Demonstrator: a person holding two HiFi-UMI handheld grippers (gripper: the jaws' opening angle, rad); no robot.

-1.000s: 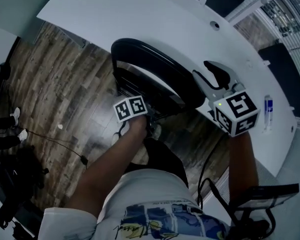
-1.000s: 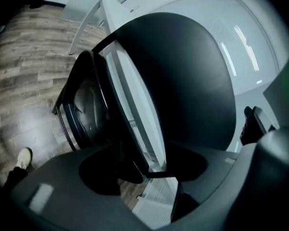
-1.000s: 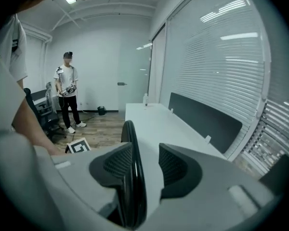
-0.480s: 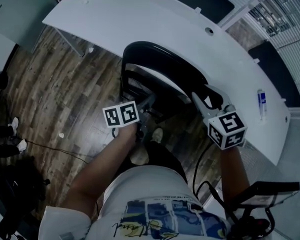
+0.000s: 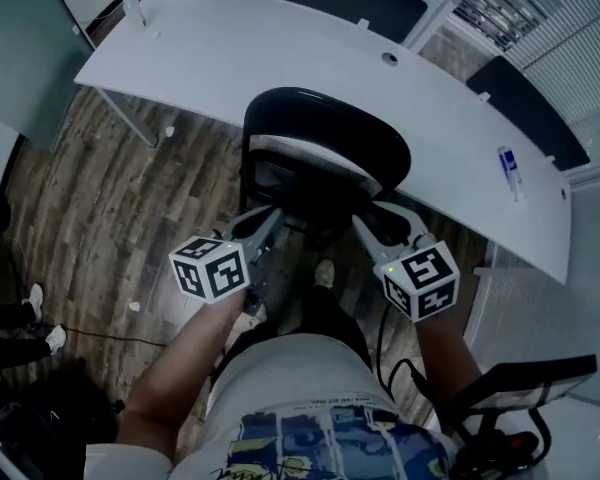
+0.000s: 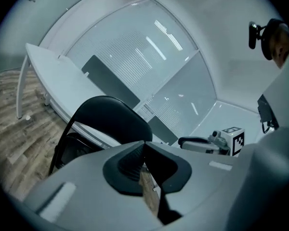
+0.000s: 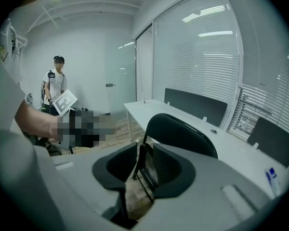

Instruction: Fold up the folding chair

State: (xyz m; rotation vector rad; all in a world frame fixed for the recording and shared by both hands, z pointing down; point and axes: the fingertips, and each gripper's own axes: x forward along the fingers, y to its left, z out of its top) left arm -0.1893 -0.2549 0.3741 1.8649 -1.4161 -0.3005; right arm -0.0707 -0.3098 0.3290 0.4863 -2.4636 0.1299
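Observation:
The black folding chair [image 5: 320,138] stands unfolded in front of me, its back against the white table; it also shows in the left gripper view [image 6: 111,117] and in the right gripper view [image 7: 180,131]. My left gripper [image 5: 268,218] hangs just before the seat's left front side, shut with nothing between its pads [image 6: 144,146]. My right gripper [image 5: 378,218] is at the seat's right front side. Its jaws are closing, with a narrow gap still between them [image 7: 145,150]. A chair frame tube shows through that gap, beyond the pads and not gripped.
A long curved white table [image 5: 230,58] runs behind the chair, with a small blue-and-white bottle [image 5: 509,168] on its right part. A cable [image 5: 100,313] lies on the wood floor at left. Black equipment [image 5: 525,388] is at lower right. A person [image 7: 55,83] stands far off.
My left gripper has lifted away from low at the chair seat and its jaws have shut. My right gripper has swung in from the table side to the seat's right, its jaws narrowing.

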